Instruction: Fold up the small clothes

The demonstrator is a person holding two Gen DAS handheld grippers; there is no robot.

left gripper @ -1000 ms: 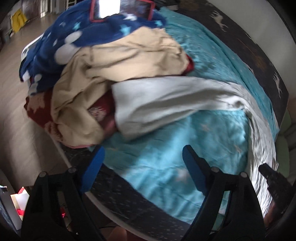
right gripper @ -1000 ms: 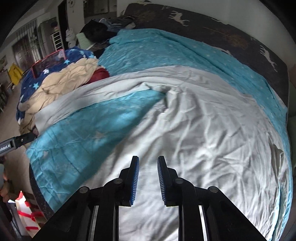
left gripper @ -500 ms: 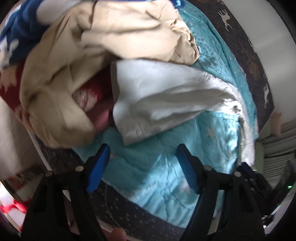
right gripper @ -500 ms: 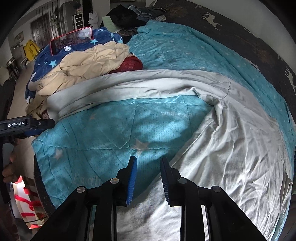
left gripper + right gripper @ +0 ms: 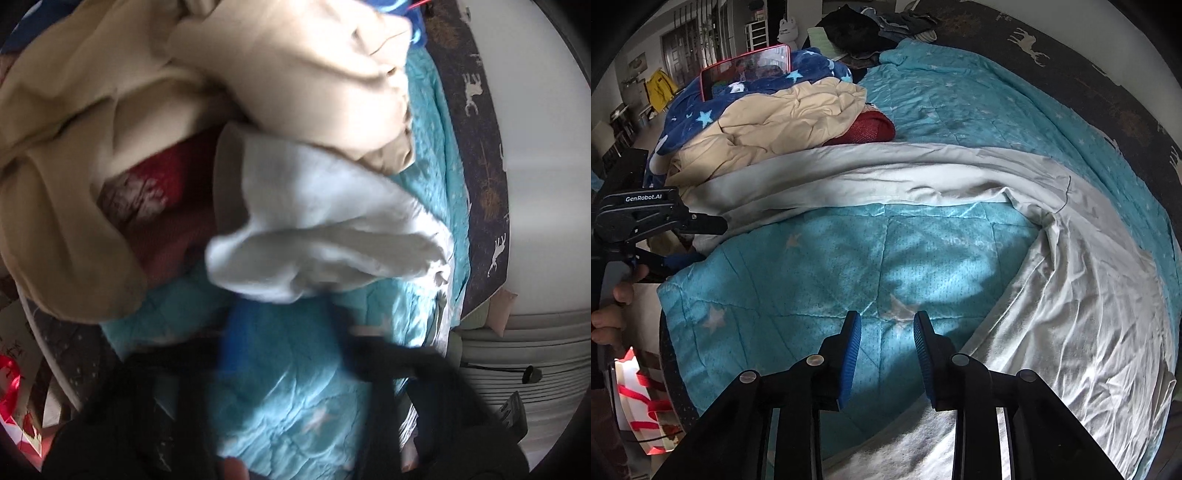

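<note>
Grey-white cloth point(image 5: 960, 177) is spread across the turquoise quilt point(image 5: 868, 258), one long band running from the heap of clothes toward the far side, the rest lying wrinkled at the right; its near end point(image 5: 314, 229) is seen bunched just ahead of the left gripper point(image 5: 291, 332), which is blurred, so whether its fingers are apart or together cannot be told; it is judged to be positioned there so that this end can be taken and brought over for a fold. The right gripper point(image 5: 886, 339) is held low over the quilt just beside the cloth's edge, fingers apart and nothing between them. A beige garment point(image 5: 783, 118), a red knit point(image 5: 871, 129) and a star-printed blue blanket point(image 5: 701, 110) are piled at the bed's corner, a red-framed tablet point(image 5: 746, 70) propped on top; beyond, a dim room with a door and shelving is seen.
</note>
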